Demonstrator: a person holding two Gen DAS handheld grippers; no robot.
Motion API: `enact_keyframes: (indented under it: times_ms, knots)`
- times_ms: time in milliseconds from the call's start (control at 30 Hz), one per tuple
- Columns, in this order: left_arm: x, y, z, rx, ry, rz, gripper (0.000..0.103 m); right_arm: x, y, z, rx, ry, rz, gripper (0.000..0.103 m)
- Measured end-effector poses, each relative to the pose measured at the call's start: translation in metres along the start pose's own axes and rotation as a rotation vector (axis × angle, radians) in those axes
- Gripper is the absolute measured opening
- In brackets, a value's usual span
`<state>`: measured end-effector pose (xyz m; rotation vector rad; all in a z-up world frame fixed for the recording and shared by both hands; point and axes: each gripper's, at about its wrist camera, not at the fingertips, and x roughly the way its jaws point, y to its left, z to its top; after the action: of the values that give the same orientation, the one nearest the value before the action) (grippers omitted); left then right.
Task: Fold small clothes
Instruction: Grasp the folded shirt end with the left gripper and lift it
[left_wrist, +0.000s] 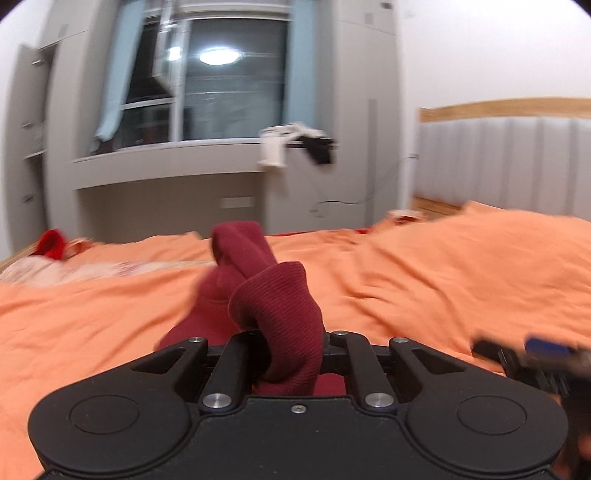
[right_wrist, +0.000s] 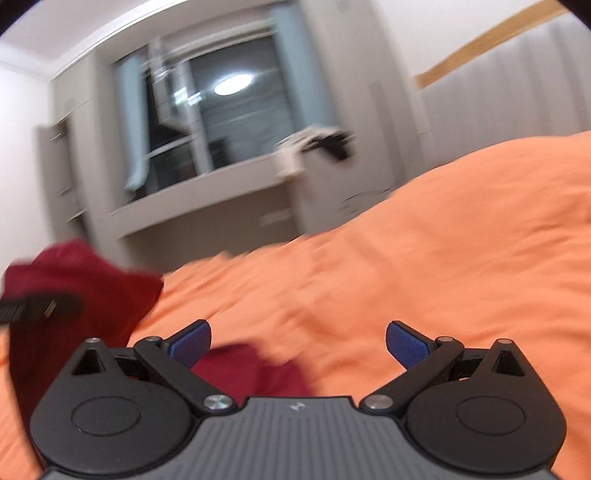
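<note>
A dark red knit garment (left_wrist: 273, 295) is bunched up in my left gripper (left_wrist: 291, 354), whose jaws are shut on its ribbed edge; it lifts off the orange bedspread (left_wrist: 461, 269). The fingertips are hidden by the cloth. In the right wrist view the same red garment (right_wrist: 74, 269) hangs at the left, with the left gripper's tip in front of it, and part of it (right_wrist: 243, 373) lies under my right gripper (right_wrist: 297, 341). The right gripper is open, its blue pads (right_wrist: 406, 345) wide apart, just above the bed. It shows blurred at the left wrist view's right edge (left_wrist: 532, 350).
The orange bedspread (right_wrist: 443, 258) is rumpled and rises to the right. A bright red item (left_wrist: 51, 243) and pale cloth (left_wrist: 55, 273) lie at the far left. A grey padded headboard (left_wrist: 509, 162) stands at right, a window sill (left_wrist: 166, 151) with a white clamp device (left_wrist: 280, 147) behind.
</note>
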<state>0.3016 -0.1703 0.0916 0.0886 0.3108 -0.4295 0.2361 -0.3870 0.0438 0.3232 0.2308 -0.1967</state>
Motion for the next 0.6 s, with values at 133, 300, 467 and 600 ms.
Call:
enact_keyframes:
  times_ms: [133, 300, 467, 600]
  knots:
    - [0.012, -0.044, -0.025, 0.064, 0.059, -0.087, 0.013, 0.006, -0.036, 0.015, 0.024, -0.030, -0.135, 0.103]
    - [0.017, -0.081, -0.064, 0.226, 0.113, -0.097, 0.017, 0.020, -0.063, 0.020, 0.098, 0.055, -0.111, 0.103]
    - [0.011, -0.089, -0.083, 0.266, 0.106, -0.142, 0.036, 0.043, -0.063, 0.009, 0.095, 0.183, -0.058, 0.103]
    - [0.009, -0.091, -0.087, 0.265, 0.096, -0.157, 0.047, 0.052, -0.058, -0.001, 0.188, 0.278, 0.037, 0.103]
